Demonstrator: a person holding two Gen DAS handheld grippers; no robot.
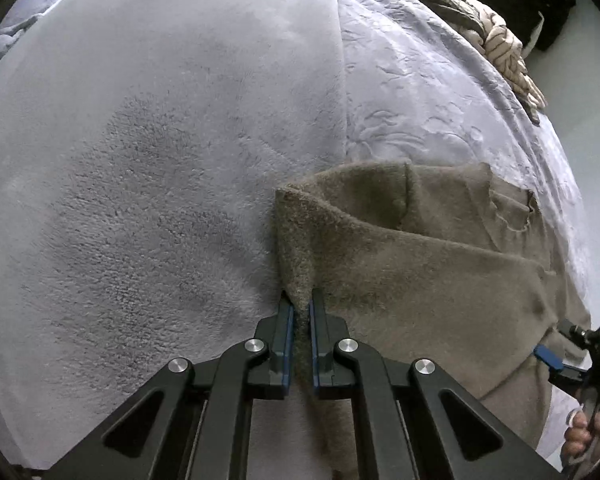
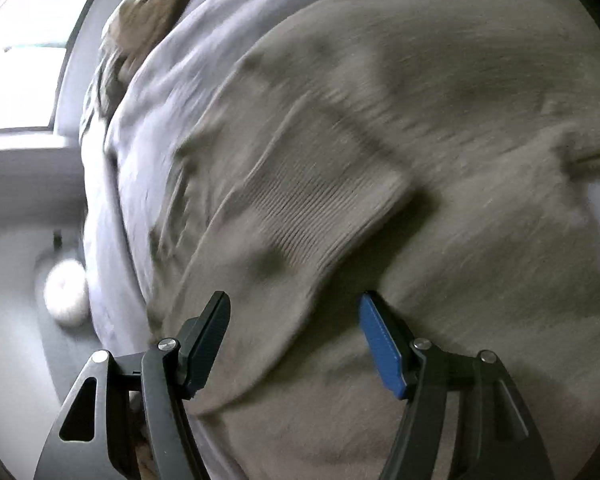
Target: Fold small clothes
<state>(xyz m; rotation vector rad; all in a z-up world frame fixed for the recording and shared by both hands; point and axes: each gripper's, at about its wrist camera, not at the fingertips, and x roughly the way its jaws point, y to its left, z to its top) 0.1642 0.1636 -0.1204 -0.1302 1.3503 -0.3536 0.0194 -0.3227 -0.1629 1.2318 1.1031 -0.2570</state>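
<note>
A taupe knitted garment (image 1: 420, 264) lies on the bed at the lower right of the left wrist view, with one edge lifted into a ridge. My left gripper (image 1: 300, 300) is shut on that ridge; the fabric runs down between its blue pads. At the right edge, a person's hand (image 1: 584, 432) holds my right gripper (image 1: 552, 358) beside the garment. The right wrist view is blurred. It shows the same garment (image 2: 440, 112) filling the frame, with a ribbed band (image 2: 300, 208) across the middle. My right gripper (image 2: 294, 308) stands open just over the cloth, with nothing pinched between its pads.
A grey fleece blanket (image 1: 160, 160) covers the left of the bed and an embossed lavender bedspread (image 1: 440, 100) the right. Patterned clothes (image 1: 504, 48) are piled at the bed's far right edge. On the floor beside the bed are dark items (image 1: 540, 0) and a white round object (image 2: 66, 296).
</note>
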